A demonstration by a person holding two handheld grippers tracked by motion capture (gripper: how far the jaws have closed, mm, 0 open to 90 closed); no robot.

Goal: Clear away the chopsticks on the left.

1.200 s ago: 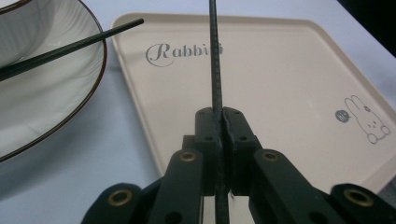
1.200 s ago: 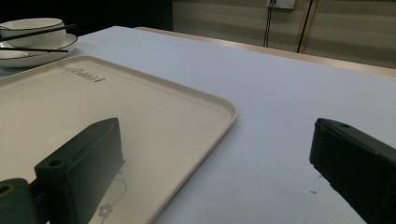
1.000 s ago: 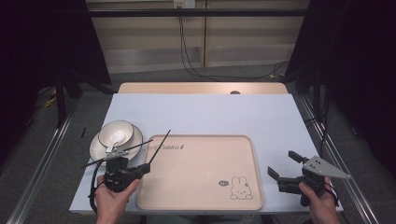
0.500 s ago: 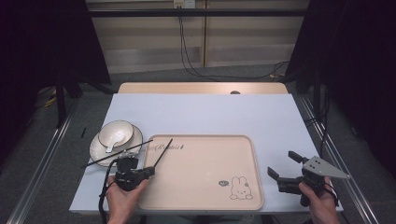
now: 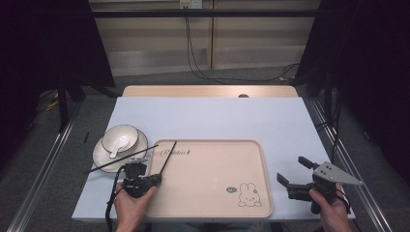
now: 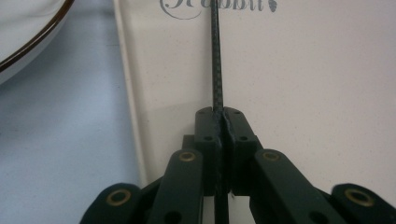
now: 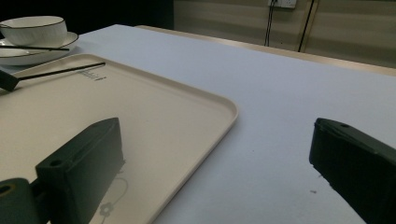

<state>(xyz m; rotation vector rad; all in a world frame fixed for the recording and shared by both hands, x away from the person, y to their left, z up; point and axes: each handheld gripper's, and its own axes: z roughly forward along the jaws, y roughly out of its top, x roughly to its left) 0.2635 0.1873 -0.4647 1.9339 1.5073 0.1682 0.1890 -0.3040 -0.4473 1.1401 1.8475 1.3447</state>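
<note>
A chopstick over the tray
The left gripper [image 5: 155,177] pinches one black chopstick [image 5: 168,156] above the tray [image 5: 212,212]; the right gripper [image 5: 295,171] is wide open

Two black handheld grippers, bare hands showing no sleeves

The left gripper [image 6: 219,116] is showing matte black linkage arms with brass-coloured rivets and small dark screws in its jaw blocks; a black cable is trailing off at its 7 o'clock. The right gripper [image 5: 295,172] is wearing a grey three-cornered plate dotted with small holes, above blocky black jaws.
</note>
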